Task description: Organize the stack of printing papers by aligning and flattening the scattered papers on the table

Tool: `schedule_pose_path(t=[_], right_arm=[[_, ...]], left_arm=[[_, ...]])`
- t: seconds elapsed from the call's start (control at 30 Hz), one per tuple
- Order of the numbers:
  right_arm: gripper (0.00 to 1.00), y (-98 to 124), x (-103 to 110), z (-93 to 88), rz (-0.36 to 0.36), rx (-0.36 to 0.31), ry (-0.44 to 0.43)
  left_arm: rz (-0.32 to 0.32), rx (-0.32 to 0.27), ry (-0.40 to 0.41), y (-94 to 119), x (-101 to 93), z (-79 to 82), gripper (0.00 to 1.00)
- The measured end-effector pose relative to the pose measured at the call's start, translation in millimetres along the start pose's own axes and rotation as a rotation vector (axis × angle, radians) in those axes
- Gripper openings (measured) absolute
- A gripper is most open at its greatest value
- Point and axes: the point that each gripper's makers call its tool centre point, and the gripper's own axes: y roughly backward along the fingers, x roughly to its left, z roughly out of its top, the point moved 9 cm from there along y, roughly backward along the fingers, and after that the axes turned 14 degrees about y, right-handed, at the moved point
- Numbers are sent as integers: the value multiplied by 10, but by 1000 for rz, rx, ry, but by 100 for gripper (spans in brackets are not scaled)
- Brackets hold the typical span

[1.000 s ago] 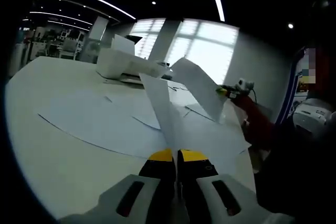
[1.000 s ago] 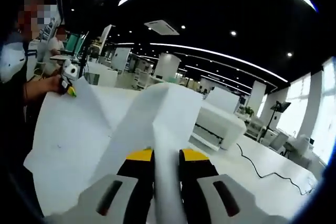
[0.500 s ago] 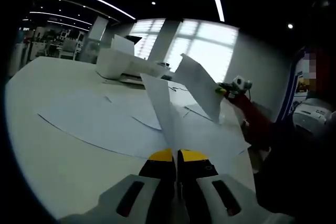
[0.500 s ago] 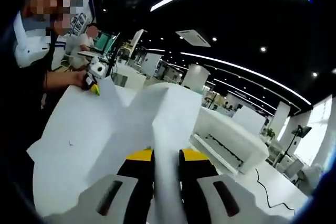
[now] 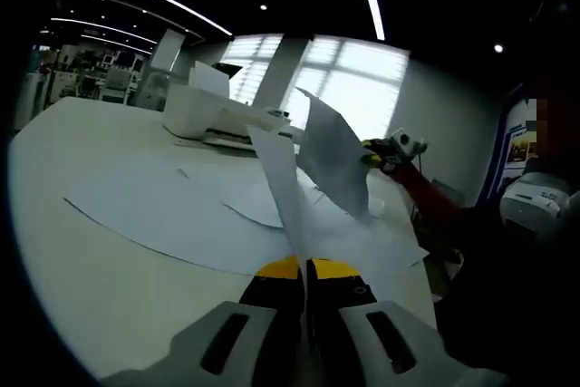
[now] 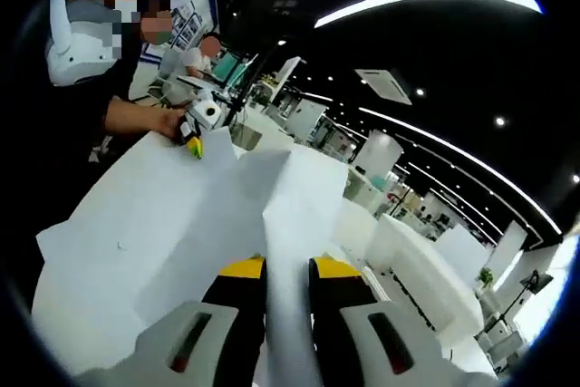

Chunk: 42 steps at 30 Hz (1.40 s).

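Observation:
In the left gripper view my left gripper point(image 5: 304, 271) is shut on the near edge of a white sheet point(image 5: 277, 178), which stands up from its jaws. Farther right, my right gripper point(image 5: 379, 155) holds a lifted, curled sheet point(image 5: 332, 162) above the table. More loose papers point(image 5: 172, 210) lie spread flat on the white table point(image 5: 82, 287). In the right gripper view my right gripper point(image 6: 288, 269) is shut on a wide white sheet point(image 6: 172, 219). At that sheet's far corner sits the left gripper point(image 6: 194, 136), held by a hand.
A white printer point(image 5: 210, 113) stands at the back of the table, seen also as the printer point(image 6: 426, 269) at the right. A person in dark clothes point(image 6: 63, 124) stands on the left. A sleeve point(image 5: 435, 201) reaches in from the right.
In the left gripper view the lifted sheet and the right gripper have shifted a little left and turned more edge-on. The right gripper view has tilted, bringing the person closer into the frame.

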Motion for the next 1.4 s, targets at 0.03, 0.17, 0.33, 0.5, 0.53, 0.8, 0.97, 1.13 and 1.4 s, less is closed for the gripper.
schedule_pose_path(t=[0.03,0.17,0.33,0.5,0.53,0.8,0.97,1.13,1.4], right_arm=[[14,-38,-4,11,12,-3,13],[14,-179,-23,73,55,-31,55],[14,-346,-16,101,100,-21,106],[14,-483,15,116,147,-22,129],[14,-500,19,118,152,-21,134],[14,-612,62,154,200,-18,165],[13,-689,113,173,242,-20,186],[13,-773,167,219,276,-35,209],[13,-942,271,351,347,-98,265]], left_arm=[[-3,-1,1,0,-5,0,7],[-9,-2,0,1,-9,1,7],[-23,-7,-1,3,-28,2,7],[-51,-13,4,12,-54,8,7],[-53,-14,5,13,-55,10,7],[-61,-15,-19,1,-56,9,11],[-76,-13,-20,-8,-80,-2,14],[-83,-13,-16,4,-62,11,15],[-94,-10,-13,2,-71,9,16]])
